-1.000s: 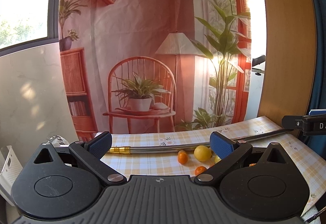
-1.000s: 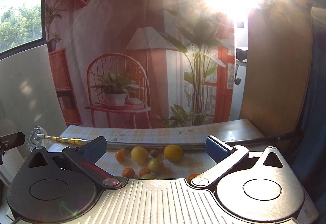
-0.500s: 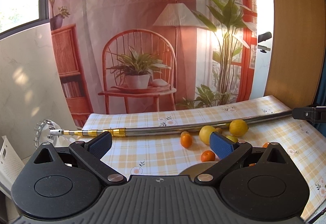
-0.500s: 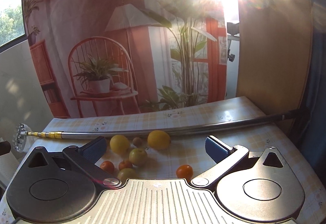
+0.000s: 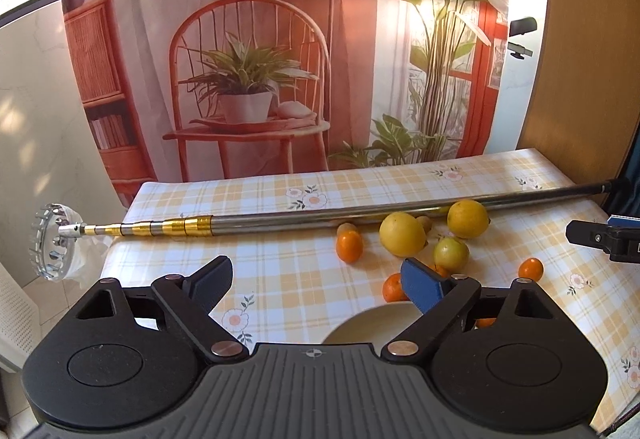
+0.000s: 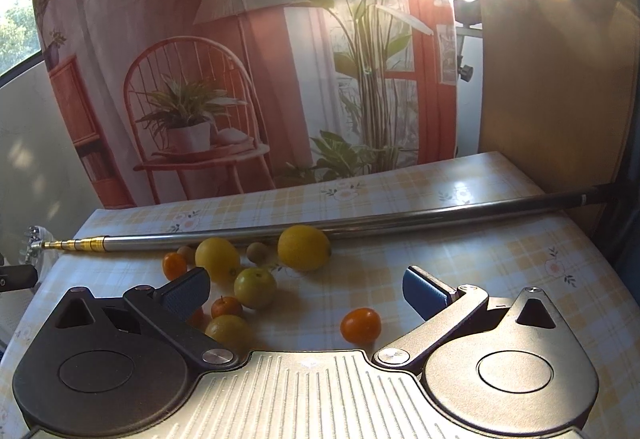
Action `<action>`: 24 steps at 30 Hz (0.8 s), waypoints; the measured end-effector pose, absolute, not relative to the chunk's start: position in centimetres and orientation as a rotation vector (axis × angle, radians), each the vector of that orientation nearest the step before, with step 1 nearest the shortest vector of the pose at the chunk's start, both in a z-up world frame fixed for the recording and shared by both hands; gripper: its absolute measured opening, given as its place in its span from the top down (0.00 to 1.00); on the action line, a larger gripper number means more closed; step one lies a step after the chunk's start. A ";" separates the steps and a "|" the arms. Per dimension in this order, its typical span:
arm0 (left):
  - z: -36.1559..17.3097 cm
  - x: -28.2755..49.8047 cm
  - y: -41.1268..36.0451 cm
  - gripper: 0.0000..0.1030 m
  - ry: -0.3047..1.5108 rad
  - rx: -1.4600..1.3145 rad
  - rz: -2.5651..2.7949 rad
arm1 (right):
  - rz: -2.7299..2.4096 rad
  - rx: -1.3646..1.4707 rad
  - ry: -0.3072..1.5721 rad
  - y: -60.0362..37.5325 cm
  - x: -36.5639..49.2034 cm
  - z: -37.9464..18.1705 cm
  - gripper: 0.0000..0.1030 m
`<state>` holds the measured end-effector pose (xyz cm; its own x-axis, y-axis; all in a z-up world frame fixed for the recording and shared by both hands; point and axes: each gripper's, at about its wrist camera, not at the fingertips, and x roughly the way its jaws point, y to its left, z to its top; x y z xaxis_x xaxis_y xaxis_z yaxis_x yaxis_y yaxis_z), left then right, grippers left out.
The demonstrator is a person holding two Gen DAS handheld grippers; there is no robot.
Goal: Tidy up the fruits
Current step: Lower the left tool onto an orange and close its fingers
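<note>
**Hovering over scattered fruit**

Hanging above the checked tablecloth (image 5: 288,279), the left gripper (image 5: 316,281) and right gripper (image 6: 306,289) both have their jaws spread wide, holding nothing. A pale plate (image 5: 372,325) shows just beyond the left gripper. Farther on, small oranges (image 6: 360,325), a green fruit (image 6: 255,287) and two lemons (image 6: 304,247) lie loose beside a telescopic pole (image 5: 320,217).

Plate (image 5: 372,323) mostly hidden behind left claw (image 5: 316,279); pole's (image 5: 360,211) far end cut off.

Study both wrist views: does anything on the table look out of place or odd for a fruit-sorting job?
Yes. A long telescopic metal pole lies across the checked tablecloth behind the loose fruit, its toothed head overhanging the left edge. It is no fruit. Both grippers are open and empty.
</note>
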<state>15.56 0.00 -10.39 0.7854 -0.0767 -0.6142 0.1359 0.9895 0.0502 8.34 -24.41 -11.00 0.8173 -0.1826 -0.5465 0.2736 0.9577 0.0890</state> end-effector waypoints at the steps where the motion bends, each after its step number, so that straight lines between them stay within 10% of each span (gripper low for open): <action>1: -10.1 16.0 0.0 0.10 0.654 0.088 -0.115 | -0.243 0.171 0.559 -24.7 8.7 -10.8 0.00; 24: -19.4 29.2 -1.6 0.44 0.880 0.040 -0.298 | -0.264 0.259 0.732 -28.4 15.0 -17.0 0.01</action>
<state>29.23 -1.59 -19.38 0.5984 -0.2403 -0.7643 0.2732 0.9580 -0.0872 15.01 -28.40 -17.05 0.7141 -0.1459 -0.6847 0.3251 0.9353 0.1397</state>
